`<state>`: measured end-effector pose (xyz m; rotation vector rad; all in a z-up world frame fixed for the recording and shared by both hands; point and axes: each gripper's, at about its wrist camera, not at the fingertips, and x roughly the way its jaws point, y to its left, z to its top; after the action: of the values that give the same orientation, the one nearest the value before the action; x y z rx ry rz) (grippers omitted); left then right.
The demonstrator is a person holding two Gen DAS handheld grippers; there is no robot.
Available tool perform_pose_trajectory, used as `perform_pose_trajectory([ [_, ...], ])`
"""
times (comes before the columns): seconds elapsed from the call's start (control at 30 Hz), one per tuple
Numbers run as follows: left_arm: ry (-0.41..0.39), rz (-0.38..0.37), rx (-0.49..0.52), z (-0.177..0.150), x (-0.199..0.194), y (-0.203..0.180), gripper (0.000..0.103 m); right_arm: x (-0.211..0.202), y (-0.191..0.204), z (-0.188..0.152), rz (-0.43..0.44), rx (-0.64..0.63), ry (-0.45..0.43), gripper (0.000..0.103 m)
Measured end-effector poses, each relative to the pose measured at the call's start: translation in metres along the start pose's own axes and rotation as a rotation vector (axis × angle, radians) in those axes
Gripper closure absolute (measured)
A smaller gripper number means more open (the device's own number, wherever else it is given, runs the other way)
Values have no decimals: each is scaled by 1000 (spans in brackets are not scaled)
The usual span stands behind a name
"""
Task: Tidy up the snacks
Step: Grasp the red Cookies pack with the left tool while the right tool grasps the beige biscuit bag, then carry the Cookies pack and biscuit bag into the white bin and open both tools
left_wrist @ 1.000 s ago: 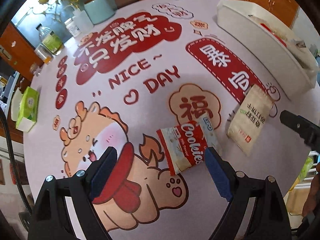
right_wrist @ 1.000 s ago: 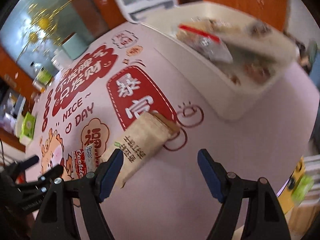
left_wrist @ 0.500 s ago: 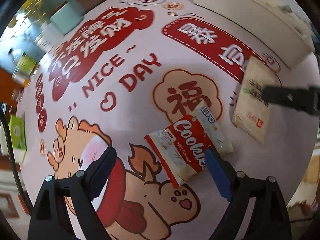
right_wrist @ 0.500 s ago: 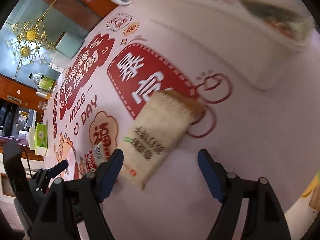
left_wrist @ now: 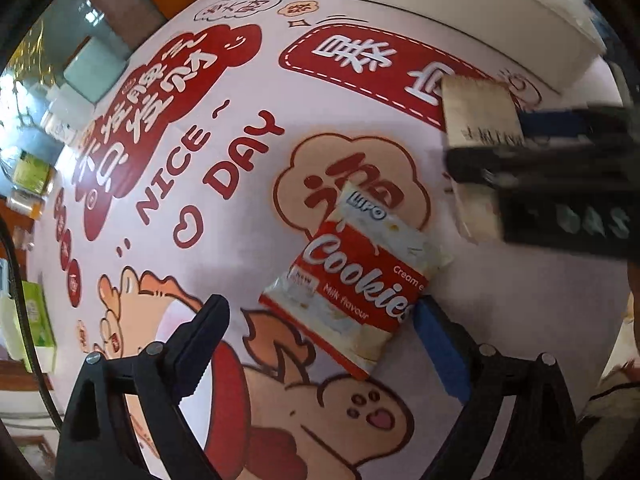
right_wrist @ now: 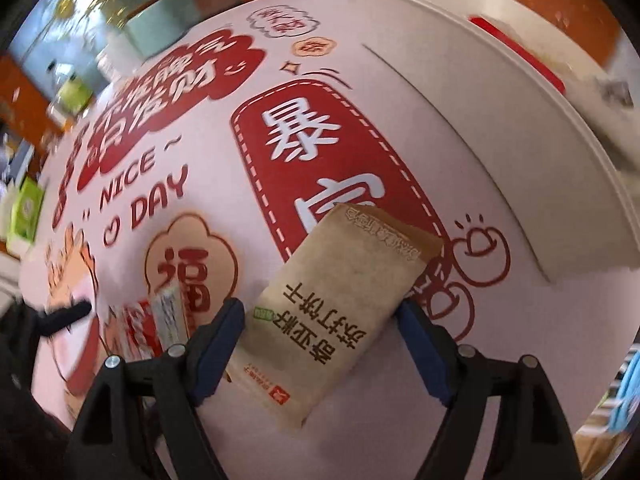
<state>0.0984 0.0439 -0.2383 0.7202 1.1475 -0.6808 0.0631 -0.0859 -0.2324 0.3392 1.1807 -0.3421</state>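
Observation:
A red and white cookies packet lies flat on the printed tablecloth. My left gripper hangs low over it, jaws opening, the packet's near end between the fingers, close to the right blue pad. A brown paper snack packet lies to its right, and my right gripper straddles it, open, with a pad at each long edge. In the left wrist view the right gripper covers part of the brown packet. The cookies packet also shows at the lower left of the right wrist view.
A long white bin holding several snacks stands at the table's far right; its wall is just behind the brown packet. A green tissue box sits at the left edge. A mint container and bottles stand far left.
Both grippers came down closer to the table. The right one slid over the brown packet, which now lies between its fingers. The left one rolled, and the cookies packet now sits between its fingers.

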Motion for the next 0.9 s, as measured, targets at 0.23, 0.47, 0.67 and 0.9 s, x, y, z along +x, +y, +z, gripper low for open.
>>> perform_pose_trajectory([
  [0.23,37,-106,-150,14,17,23,7,-8,-29,-2,116,36,10,59],
  [0.47,46,-119,-234,17,21,29,11,-8,-36,2,177,90,56,42],
  [0.67,11,-111,-232,22,10,18,51,-3,-17,9,158,114,60,14],
  [0.9,14,-81,-280,19,4,18,59,9,23,12,-86,-90,25,29],
])
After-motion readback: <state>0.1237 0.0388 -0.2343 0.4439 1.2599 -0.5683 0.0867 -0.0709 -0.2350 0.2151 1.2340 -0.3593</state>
